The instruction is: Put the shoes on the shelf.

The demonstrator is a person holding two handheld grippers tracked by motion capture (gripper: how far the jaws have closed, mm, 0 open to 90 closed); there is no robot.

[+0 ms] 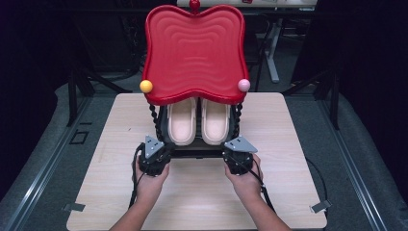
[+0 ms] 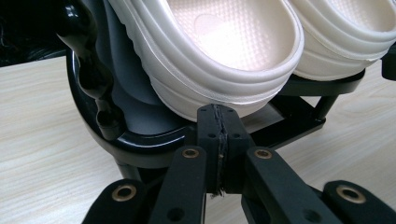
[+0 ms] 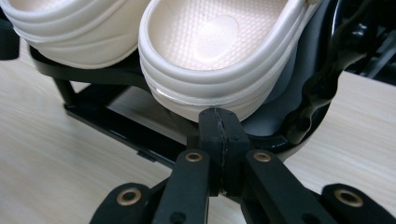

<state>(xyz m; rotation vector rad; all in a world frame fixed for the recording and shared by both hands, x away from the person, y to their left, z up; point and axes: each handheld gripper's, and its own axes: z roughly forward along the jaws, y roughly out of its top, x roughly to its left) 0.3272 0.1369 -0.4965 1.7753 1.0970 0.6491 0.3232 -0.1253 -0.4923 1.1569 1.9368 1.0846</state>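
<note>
Two cream rubber clogs (image 1: 198,121) sit side by side on a black metal rack (image 1: 197,150) under a wavy red plastic tray (image 1: 194,53) on the pale wooden desk (image 1: 110,144). The left gripper (image 1: 161,150) and right gripper (image 1: 232,153) rest at the rack's front edge, jaws pressed together, holding nothing.
</note>
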